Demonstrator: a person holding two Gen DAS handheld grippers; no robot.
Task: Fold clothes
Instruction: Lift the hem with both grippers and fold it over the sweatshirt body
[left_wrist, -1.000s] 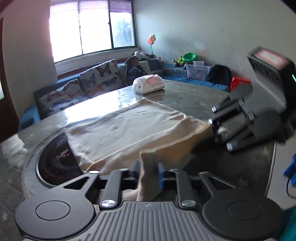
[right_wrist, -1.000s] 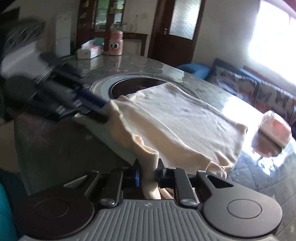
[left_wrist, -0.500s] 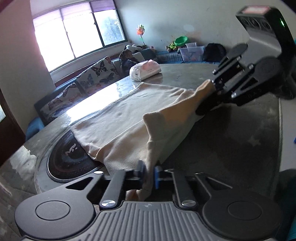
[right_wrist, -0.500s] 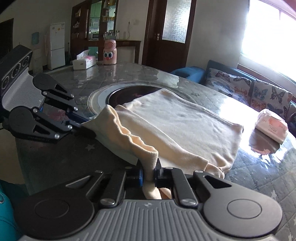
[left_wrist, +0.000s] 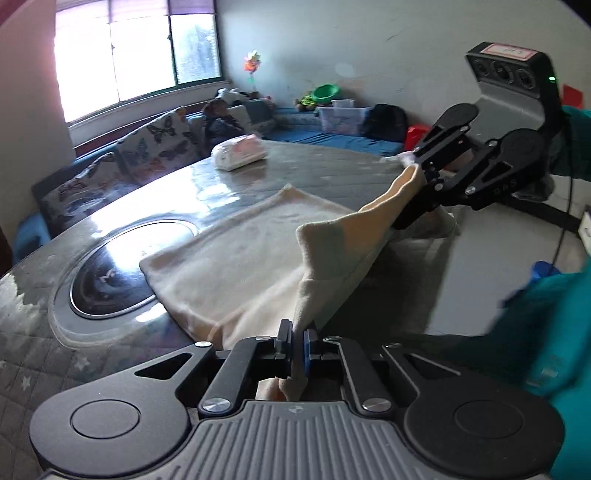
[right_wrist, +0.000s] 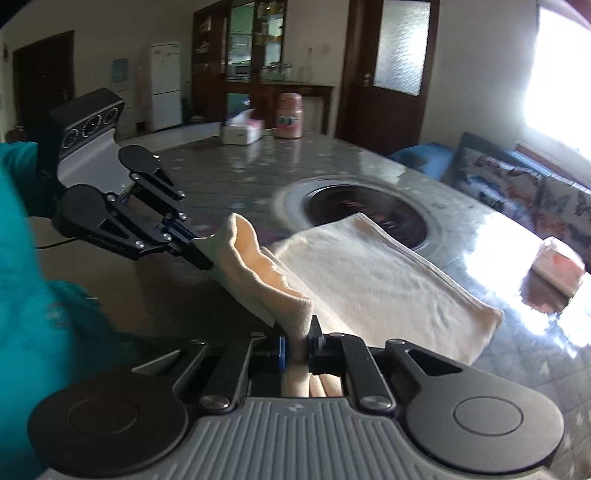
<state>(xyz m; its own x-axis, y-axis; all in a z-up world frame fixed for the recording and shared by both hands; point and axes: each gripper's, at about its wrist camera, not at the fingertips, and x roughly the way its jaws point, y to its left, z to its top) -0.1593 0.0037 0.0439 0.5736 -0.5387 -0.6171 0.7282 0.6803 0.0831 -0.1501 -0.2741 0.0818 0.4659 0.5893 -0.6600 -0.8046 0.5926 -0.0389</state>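
A cream garment (left_wrist: 251, 254) lies partly flat on the grey table, over the edge of the round black cooktop (left_wrist: 110, 266). My left gripper (left_wrist: 295, 343) is shut on one near corner of the garment. My right gripper (right_wrist: 297, 345) is shut on the other near corner. Both hold the near edge lifted above the table, so it sags between them. In the left wrist view the right gripper (left_wrist: 417, 173) shows at upper right. In the right wrist view the left gripper (right_wrist: 199, 251) shows at left, and the garment (right_wrist: 369, 280) stretches away to the right.
A white tissue pack (left_wrist: 240, 151) lies at the table's far side, also seen in the right wrist view (right_wrist: 557, 266). A tissue box (right_wrist: 242, 131) and pink flask (right_wrist: 290, 116) stand at the other end. Sofas border the table. My teal sleeve (left_wrist: 554, 321) is near.
Both grippers have lifted the garment's near edge higher off the table and carried it over the flat part. The grip on both corners is unchanged.
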